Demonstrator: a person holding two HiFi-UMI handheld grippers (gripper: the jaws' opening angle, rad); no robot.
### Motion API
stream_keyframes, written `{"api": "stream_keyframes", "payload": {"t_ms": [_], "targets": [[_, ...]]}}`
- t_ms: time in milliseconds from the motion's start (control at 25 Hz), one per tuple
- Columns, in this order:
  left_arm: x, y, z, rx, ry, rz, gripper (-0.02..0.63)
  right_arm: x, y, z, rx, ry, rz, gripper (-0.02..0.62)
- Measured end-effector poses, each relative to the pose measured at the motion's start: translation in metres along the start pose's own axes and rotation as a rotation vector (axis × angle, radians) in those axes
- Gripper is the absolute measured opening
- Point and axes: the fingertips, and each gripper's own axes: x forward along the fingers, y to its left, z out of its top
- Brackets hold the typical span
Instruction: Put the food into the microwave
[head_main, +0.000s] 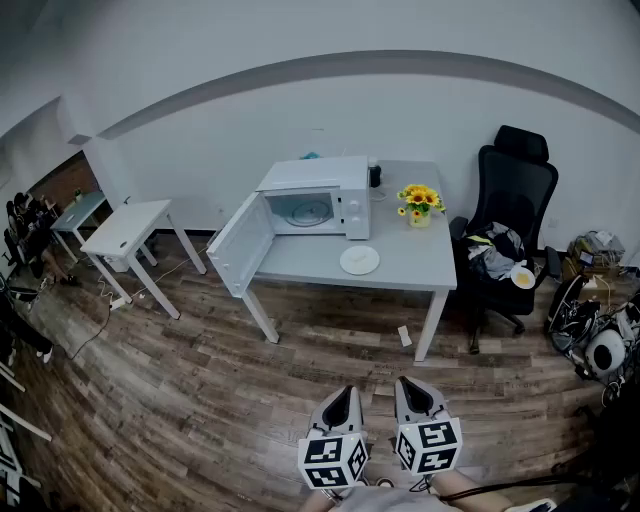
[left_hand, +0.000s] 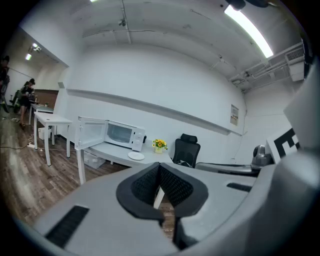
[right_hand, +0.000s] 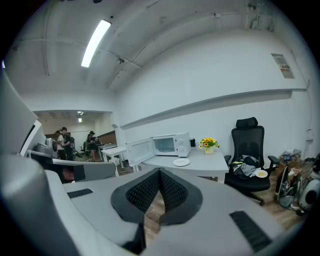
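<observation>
Distance shapes everything: the left gripper and right gripper hang side by side at 6 o'clock in the head view, well apart from the grey table at 12 o'clock. Each has its jaws pressed together on nothing, which is sensible with nothing in reach. The microwave has its door swung out toward 8 o'clock, so the cavity looks ready. A white plate lies at the microwave's 5 o'clock (food on it is too small to tell). A dish holding something yellow rests on the office chair at 2 o'clock.
</observation>
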Motion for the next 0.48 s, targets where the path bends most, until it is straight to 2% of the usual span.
{"api": "stream_keyframes", "payload": {"t_ms": [480], "targets": [[0.004,0.018,0.009,0.012,-0.007,-0.013,0.002,0.011,0.007,0.004,0.01,-0.018,-0.023,0.015]]}}
